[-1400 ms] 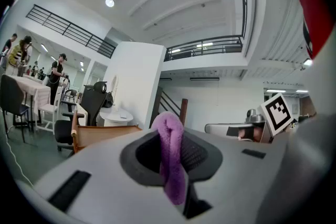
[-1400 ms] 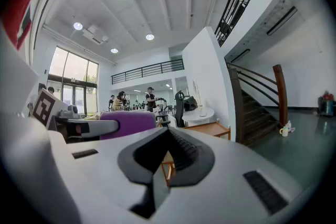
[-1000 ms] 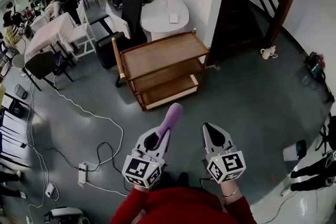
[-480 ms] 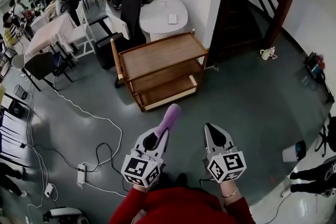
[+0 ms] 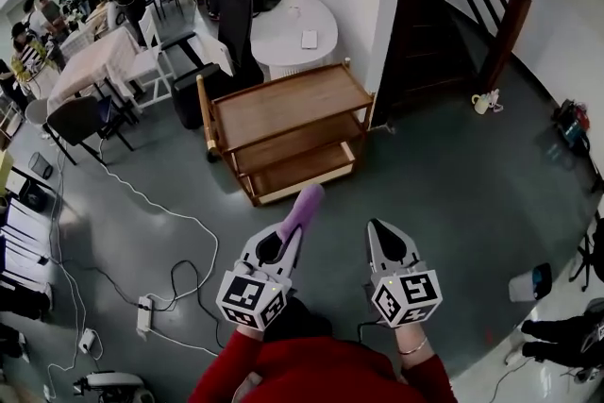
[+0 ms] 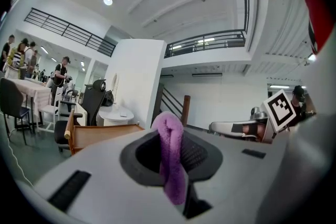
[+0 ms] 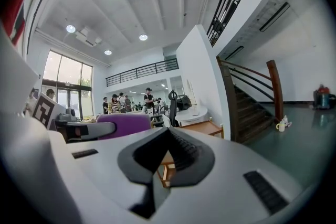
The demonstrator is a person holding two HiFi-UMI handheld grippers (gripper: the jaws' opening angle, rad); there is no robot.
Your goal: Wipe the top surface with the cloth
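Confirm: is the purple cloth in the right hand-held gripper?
No, the left hand-held gripper pinches the purple cloth.

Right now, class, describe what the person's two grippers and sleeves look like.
The left gripper and right gripper are light grey, tapered shells with dark ribbed pads; each carries a white cube of black square markers. The sleeves are red.

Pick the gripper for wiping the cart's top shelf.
Left, likely. The left gripper is shut on the purple cloth and points toward the wooden cart; the right gripper is shut, holding nothing.
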